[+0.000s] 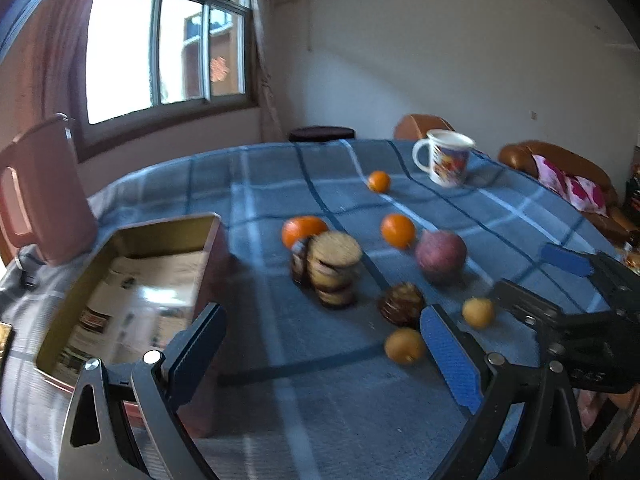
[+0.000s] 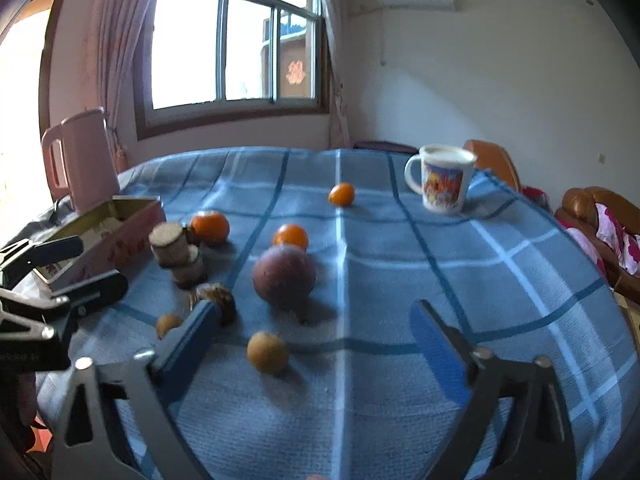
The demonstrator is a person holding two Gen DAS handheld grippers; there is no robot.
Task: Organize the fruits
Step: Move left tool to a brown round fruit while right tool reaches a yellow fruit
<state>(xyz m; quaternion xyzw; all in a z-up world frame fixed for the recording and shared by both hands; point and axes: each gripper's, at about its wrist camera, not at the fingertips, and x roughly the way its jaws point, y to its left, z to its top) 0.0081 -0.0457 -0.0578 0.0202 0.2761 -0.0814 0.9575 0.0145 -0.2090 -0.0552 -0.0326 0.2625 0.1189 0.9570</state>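
Observation:
Three oranges [image 1: 398, 231] [image 1: 302, 230] [image 1: 378, 181] lie on the blue checked tablecloth [image 1: 280, 184], with a purple-red round fruit [image 1: 440, 254] and two small yellow-brown fruits [image 1: 404, 346] [image 1: 478, 312] nearer. My left gripper [image 1: 324, 344] hangs open over bare cloth, empty, beside an open tin box [image 1: 132, 280]. In the right wrist view my right gripper [image 2: 316, 340] stands open above the cloth. One small yellow-brown fruit [image 2: 267, 352] lies on the cloth between its fingers, untouched. The purple-red fruit [image 2: 284, 276] sits just beyond. The other small fruit [image 2: 168, 324] lies left of the left finger.
A stack of round biscuits [image 1: 334, 274] and a dark brown cake [image 1: 402, 304] stand among the fruit. A printed white mug [image 1: 444, 156] is at the far right of the table, a pink jug [image 1: 40, 192] behind the box. Brown armchairs [image 1: 560, 168] stand past the table edge.

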